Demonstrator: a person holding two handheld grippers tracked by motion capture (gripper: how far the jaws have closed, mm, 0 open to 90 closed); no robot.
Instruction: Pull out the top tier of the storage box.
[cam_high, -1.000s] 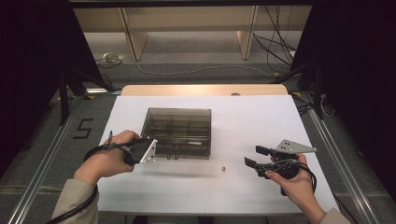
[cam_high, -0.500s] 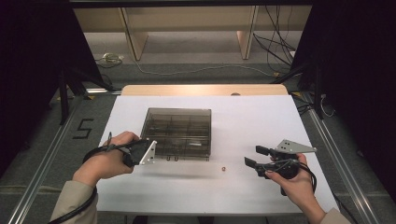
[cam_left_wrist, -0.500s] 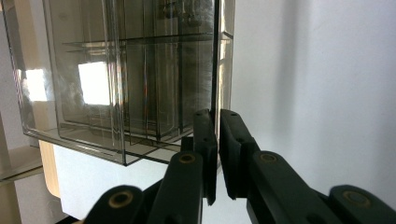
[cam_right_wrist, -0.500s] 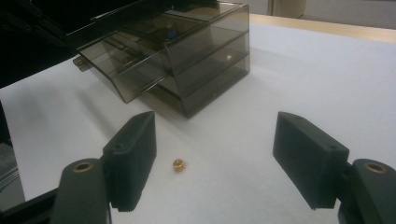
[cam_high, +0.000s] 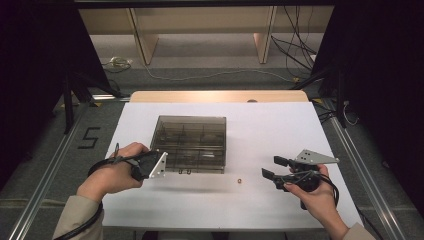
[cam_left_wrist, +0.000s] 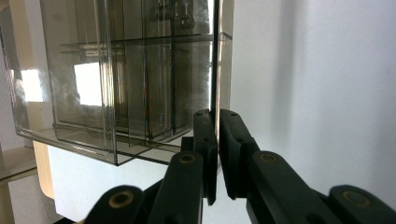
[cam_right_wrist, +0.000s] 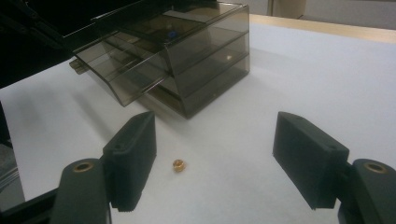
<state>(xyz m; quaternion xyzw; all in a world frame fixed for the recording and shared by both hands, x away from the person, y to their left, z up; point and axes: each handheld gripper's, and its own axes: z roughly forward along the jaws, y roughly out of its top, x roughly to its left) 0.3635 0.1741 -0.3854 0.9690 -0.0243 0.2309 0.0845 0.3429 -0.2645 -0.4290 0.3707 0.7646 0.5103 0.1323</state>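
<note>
Left gripper (cam_high: 159, 165) pinches lid edge of smoky compartment box (cam_high: 192, 142) at its near-left corner on table (cam_high: 280, 130); lid raised slightly. Box contents murky through tinted plastic, unreadable. Right gripper (cam_high: 270, 167) spread wide, holding nothing, small brass nut (cam_high: 240, 180) on table between box and it. Versus earlier frame: both hands unmoved, box and nut unchanged.

grey floor (cam_high: 60, 150) around the white tabletop (cam_high: 280, 130), a painted "5" (cam_high: 86, 137) off its left edge. pale wooden furniture legs (cam_high: 142, 40) and loose cables (cam_high: 220, 75) beyond the far edge; dark curtains (cam_high: 30, 60) flank both sides.
</note>
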